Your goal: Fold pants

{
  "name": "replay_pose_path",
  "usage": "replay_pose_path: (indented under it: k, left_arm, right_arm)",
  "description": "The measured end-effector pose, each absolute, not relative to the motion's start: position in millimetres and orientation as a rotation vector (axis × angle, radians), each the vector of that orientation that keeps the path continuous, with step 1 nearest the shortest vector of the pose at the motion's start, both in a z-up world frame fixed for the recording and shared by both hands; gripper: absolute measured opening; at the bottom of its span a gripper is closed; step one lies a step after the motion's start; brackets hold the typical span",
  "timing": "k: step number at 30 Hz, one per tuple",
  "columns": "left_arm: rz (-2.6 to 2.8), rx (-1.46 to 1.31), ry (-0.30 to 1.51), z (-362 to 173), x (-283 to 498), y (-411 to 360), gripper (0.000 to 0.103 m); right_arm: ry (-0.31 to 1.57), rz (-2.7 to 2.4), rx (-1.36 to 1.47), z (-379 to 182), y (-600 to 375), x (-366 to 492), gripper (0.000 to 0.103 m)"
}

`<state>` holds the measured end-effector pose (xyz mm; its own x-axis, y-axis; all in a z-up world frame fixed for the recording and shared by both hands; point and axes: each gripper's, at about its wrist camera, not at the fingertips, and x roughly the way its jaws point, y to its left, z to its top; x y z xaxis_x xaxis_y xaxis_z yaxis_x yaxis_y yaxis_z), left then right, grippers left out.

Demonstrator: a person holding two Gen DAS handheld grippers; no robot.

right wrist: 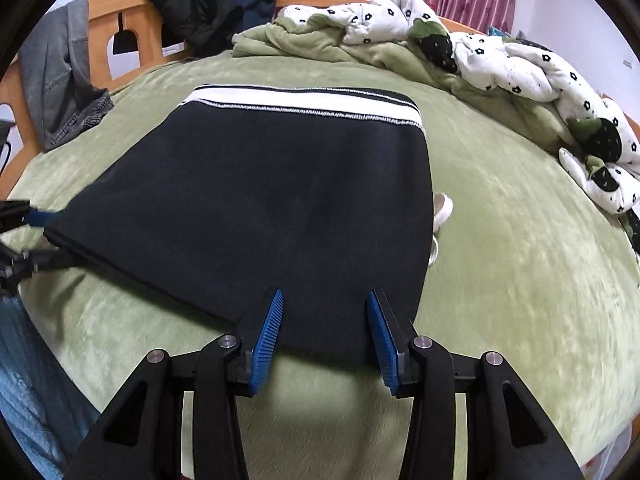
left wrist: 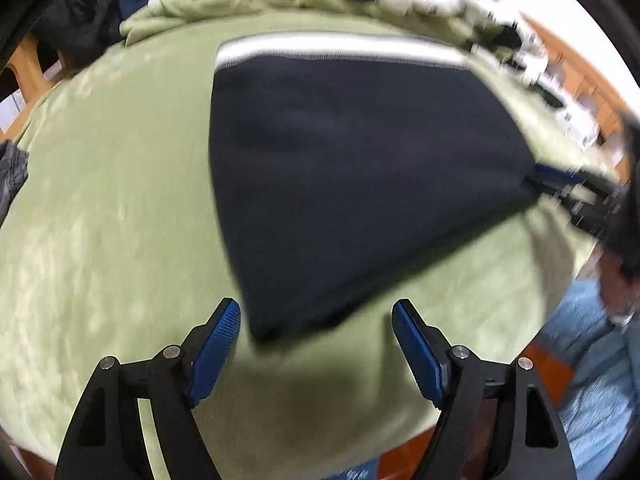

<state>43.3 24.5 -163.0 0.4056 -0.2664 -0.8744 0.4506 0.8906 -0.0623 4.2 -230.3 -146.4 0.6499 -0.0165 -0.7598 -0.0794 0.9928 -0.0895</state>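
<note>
Both of your grippers stood with jaws spread apart, gripping nothing: the left gripper (left wrist: pixel 316 316) hovered just short of the near corner of the folded dark pants (right wrist: pixel 256 204), and the right gripper (right wrist: pixel 325 312) straddled their near edge. Those pants lay flat on the green blanket (right wrist: pixel 520 280), white waistband (right wrist: pixel 304 104) at the far end.

The left gripper (left wrist: pixel 316 316) is showing 2 black plastic fingers, each faced with a ribbed blue pad (left wrist: pixel 218 350) and pinned with 2 round silver screws, with triangular cut-outs lower in the black arms. The right gripper (right wrist: pixel 325 307) is showing the same build: black linkages, blue ridged pads (right wrist: pixel 267 344), 2 silver screws on each side of it.
</note>
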Motion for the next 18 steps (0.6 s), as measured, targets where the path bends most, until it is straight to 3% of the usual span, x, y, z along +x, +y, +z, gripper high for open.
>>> replay_pose_path:
  k: [7, 10, 12, 13, 18]
  left_arm:
    - [-0.383, 0.35, 0.929, -150, 23, 33, 0.074]
    - [-0.322, 0.438, 0.903, -155, 25, 21, 0.06]
    - [-0.328, 0.447, 0.878, -155, 29, 12, 0.042]
    - [-0.351, 0.431, 0.882, -155, 32, 9, 0.025]
    - [-0.351, 0.235, 0.894, -149, 33, 30, 0.019]
  right_arm:
    - [0.803, 0.035, -0.063, -126, -241, -9, 0.044]
    - [0.792, 0.022, -0.039, -123, -249, -8, 0.044]
    - [0.804, 0.016, -0.014, -124, -252, -5, 0.044]
    - [0.81, 0.014, -0.005, -124, -252, -3, 0.044]
    - [0.799, 0.011, -0.015, -122, -247, -1, 0.044]
